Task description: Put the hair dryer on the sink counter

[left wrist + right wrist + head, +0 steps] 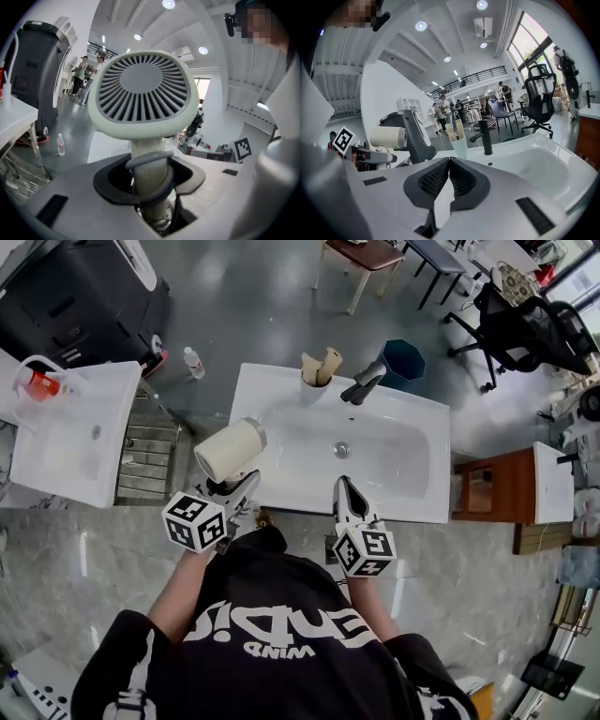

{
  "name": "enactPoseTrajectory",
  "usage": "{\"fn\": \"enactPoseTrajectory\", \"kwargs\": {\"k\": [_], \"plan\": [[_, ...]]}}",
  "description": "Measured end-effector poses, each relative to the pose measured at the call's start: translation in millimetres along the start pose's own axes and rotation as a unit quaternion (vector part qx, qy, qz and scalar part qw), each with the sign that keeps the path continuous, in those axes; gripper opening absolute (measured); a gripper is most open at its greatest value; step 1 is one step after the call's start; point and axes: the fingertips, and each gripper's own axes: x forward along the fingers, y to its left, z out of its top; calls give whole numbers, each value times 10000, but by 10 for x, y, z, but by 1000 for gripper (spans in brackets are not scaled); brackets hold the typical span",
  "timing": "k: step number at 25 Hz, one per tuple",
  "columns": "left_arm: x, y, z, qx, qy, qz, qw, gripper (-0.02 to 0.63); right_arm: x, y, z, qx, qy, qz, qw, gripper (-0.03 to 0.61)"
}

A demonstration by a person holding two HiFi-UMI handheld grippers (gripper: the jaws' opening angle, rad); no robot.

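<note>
The left tool (150, 174) pinches the cream plastic hair dryer (143, 89) by its stiff, slim handle at the white sink bench's (267, 395) left front edge (smooth-shelled and probably top-heavy, so apt to swivel), while the right tool (449, 174) is pressed together, empty.

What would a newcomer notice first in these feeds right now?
The cream hair dryer stands out first, clamped by its handle in the left gripper at the front left corner of the white sink. Its grilled end fills the left gripper view. Next comes the right gripper, jaws shut and empty at the sink's front edge, then the black faucet beside a cup at the back rim.
</note>
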Motion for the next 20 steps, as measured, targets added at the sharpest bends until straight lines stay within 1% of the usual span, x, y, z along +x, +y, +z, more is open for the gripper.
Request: {"fn": "enactPoseTrajectory", "kwargs": {"k": [4, 7, 14, 17, 20], "plan": [[208, 159, 116, 31, 177, -229, 9996, 193, 173, -42, 76, -17, -50, -110, 9999, 25], [335, 251, 148, 16, 305, -335, 9990, 193, 238, -90, 83, 69, -59, -205, 9997, 25], [576, 459, 115, -268, 697, -615, 9953, 193, 337, -158, 129, 144, -3, -291, 9995, 25], [711, 568, 137, -342, 790, -651, 9942, 193, 396, -209, 147, 179, 48, -283, 9994, 25], [860, 691, 120, -523, 882, -657, 9926, 193, 452, -238, 150, 189, 134, -236, 9995, 25]]}}
